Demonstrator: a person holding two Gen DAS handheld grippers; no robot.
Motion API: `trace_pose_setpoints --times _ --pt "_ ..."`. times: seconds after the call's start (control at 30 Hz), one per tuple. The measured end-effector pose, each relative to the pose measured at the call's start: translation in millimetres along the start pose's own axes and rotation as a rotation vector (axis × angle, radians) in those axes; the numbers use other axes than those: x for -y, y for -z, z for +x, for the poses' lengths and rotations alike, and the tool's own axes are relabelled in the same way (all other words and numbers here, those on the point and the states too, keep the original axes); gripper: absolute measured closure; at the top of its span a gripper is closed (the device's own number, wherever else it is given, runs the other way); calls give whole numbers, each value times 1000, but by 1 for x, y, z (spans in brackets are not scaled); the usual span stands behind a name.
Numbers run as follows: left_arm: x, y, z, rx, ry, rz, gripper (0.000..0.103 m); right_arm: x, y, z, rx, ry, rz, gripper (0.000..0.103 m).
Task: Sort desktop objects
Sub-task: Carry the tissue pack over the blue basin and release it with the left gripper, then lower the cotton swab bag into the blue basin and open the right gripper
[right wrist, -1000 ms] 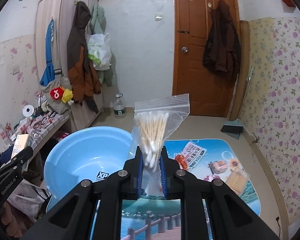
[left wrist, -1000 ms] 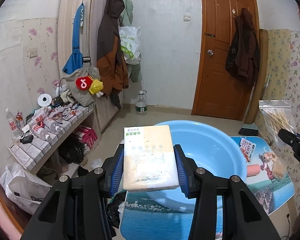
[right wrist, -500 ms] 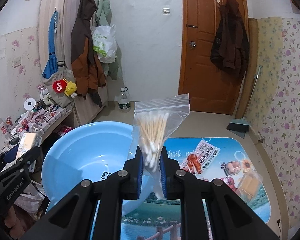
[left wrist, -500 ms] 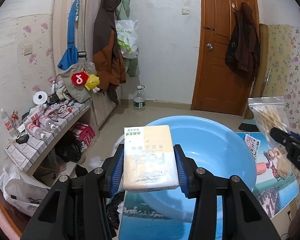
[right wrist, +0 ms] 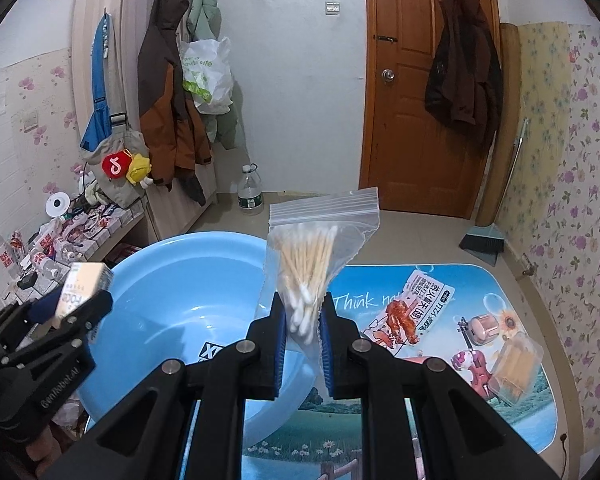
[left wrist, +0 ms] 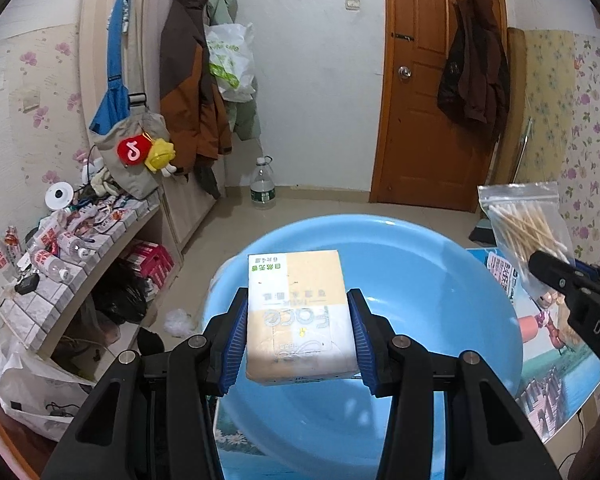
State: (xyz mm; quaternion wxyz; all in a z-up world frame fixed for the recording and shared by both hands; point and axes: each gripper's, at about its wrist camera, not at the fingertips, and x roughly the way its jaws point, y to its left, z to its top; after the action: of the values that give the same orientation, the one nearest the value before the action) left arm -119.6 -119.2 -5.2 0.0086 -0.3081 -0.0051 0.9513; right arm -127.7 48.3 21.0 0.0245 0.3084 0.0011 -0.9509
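My left gripper (left wrist: 298,320) is shut on a tan and white tissue pack (left wrist: 298,312) and holds it above the near rim of a big light-blue basin (left wrist: 420,280). My right gripper (right wrist: 303,320) is shut on a clear zip bag of cotton swabs (right wrist: 312,256), held above the basin's right edge (right wrist: 180,280). The bag also shows at the right of the left wrist view (left wrist: 528,228), and the tissue pack shows at the left of the right wrist view (right wrist: 82,286).
The basin stands on a small table with a blue picture top (right wrist: 440,420). On it lie a snack packet (right wrist: 416,312) and a clear plastic box (right wrist: 516,364). A cluttered tiled shelf (left wrist: 60,248) is at the left; a water bottle (left wrist: 262,190) stands on the floor.
Both grippers have moved forward and over the basin with their loads, which now fills more of both views. Both grips are unchanged.
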Motion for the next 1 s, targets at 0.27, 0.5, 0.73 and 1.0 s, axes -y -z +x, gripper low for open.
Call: trace_pose_setpoints --times 0.27,0.5,0.73,1.0 --pt "13 -1 17 -35 1 16 56 8 6 14 -23 -9 11 87" --pt "12 3 21 -57 -13 1 29 12 7 17 -27 -7 16 87" --pt "12 3 12 -43 -2 0 22 14 10 11 -27 -4 16 87" --pt "1 10 -12 8 13 -20 0 19 12 -8 -10 13 23 87"
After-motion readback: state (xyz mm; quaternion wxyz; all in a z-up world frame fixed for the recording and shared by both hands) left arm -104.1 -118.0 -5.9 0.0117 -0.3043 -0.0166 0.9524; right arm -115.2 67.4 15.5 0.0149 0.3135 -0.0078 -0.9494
